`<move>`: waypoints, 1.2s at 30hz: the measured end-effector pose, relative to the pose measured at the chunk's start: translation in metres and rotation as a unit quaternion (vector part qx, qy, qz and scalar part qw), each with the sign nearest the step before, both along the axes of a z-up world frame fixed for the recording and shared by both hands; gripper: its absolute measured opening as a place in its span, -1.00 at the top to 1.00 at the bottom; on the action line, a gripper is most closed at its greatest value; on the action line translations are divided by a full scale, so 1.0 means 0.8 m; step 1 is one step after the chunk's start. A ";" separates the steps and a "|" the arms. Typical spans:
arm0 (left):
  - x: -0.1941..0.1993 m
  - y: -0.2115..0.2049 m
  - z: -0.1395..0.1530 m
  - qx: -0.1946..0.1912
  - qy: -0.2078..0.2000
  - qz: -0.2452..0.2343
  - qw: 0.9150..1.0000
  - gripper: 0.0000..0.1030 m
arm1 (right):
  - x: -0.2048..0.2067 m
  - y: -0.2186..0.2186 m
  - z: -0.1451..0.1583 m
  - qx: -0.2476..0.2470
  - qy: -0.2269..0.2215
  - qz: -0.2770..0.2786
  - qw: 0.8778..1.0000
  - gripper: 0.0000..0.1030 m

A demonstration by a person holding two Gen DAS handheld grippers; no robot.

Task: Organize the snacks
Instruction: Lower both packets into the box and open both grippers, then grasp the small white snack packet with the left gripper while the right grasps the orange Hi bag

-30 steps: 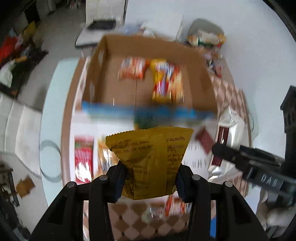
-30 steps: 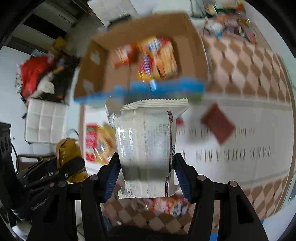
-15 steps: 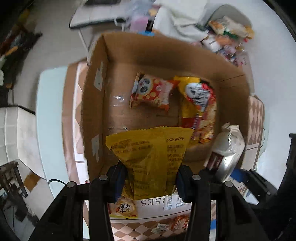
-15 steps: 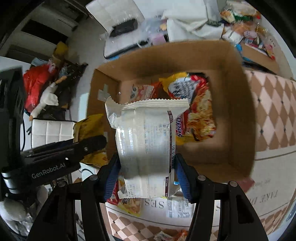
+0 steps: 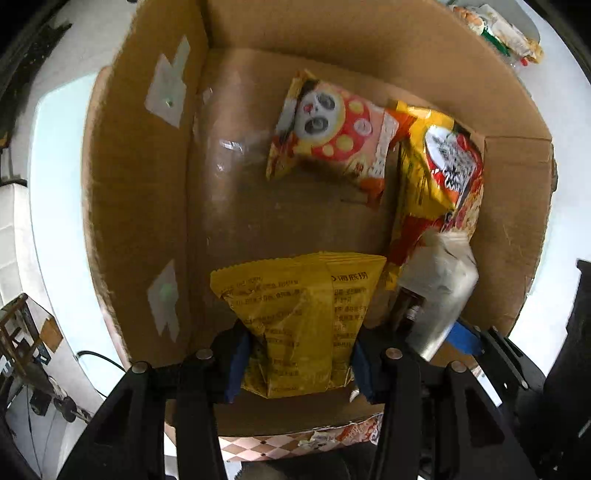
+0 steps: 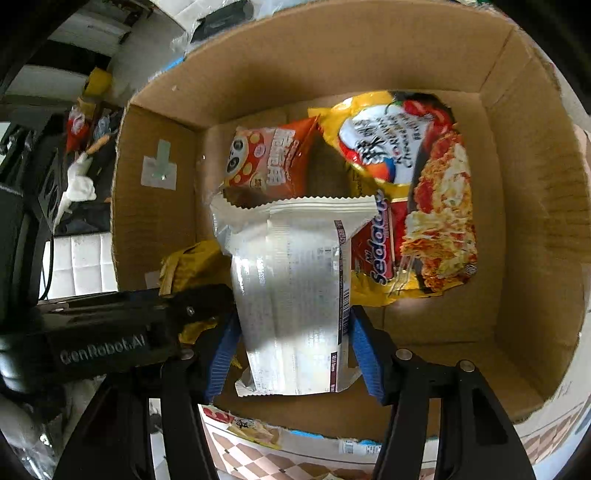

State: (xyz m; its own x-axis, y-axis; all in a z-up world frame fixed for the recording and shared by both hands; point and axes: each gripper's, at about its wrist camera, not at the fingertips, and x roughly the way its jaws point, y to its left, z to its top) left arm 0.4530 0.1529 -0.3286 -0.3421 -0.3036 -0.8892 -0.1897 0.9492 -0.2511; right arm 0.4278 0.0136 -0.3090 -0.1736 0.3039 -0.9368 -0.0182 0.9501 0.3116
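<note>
My left gripper is shut on a yellow snack packet and holds it inside the open cardboard box, near its front wall. My right gripper is shut on a white and silver snack packet, held inside the same box to the right of the left one. The white packet also shows in the left wrist view. On the box floor lie a panda snack bag and a large yellow noodle pack. The left gripper's body shows at the left of the right wrist view.
The box stands on a table with a checkered cloth. More snack packets lie beyond the box's far right corner. A white chair and clutter on the floor are to the left.
Both grippers have moved forward and down with their packets, from above the table in front of the box to inside the box. Both stay shut on their packets.
</note>
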 end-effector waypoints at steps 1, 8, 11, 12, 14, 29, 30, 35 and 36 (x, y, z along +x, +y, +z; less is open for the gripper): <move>-0.002 -0.001 -0.001 0.005 0.002 -0.003 1.000 0.03 | 0.000 0.003 -0.010 -0.004 0.012 0.005 1.000 -0.40; -0.013 -0.010 0.023 0.023 -0.035 -0.026 0.999 -0.51 | -0.004 -0.002 -0.024 -0.028 0.019 0.008 0.999 -0.80; -0.025 -0.012 0.040 0.028 -0.056 -0.029 0.998 -0.52 | -0.008 -0.007 -0.017 -0.035 0.010 0.006 0.999 -0.80; -0.028 -0.011 0.045 0.031 -0.062 -0.030 0.997 -0.52 | -0.009 -0.009 -0.014 -0.039 0.005 0.007 0.999 -0.80; -0.041 -0.014 0.060 0.030 -0.084 -0.025 0.996 -0.52 | -0.013 -0.016 -0.003 -0.051 -0.014 0.010 0.999 -0.81; -0.137 -0.038 0.161 0.070 -0.259 -0.022 0.963 -0.52 | -0.101 -0.076 0.116 -0.129 -0.181 0.001 0.975 -0.82; -0.144 -0.038 0.168 0.075 -0.269 -0.019 0.960 -0.52 | -0.107 -0.077 0.125 -0.130 -0.189 0.001 0.973 -0.82; -0.175 -0.041 0.201 0.096 -0.317 -0.015 0.944 -0.52 | -0.144 -0.083 0.178 -0.130 -0.238 0.001 0.962 -0.82; -0.181 -0.041 0.209 0.097 -0.324 -0.013 0.941 -0.52 | -0.150 -0.085 0.186 -0.124 -0.244 -0.003 0.962 -0.82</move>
State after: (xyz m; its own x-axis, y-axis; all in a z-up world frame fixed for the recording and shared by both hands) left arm 0.3082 0.1198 -0.1617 0.2851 -0.1134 -0.9518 -0.0318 0.9913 -0.1276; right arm 0.3075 -0.0541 -0.1600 0.3071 0.0597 -0.9498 -0.0997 0.9946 0.0302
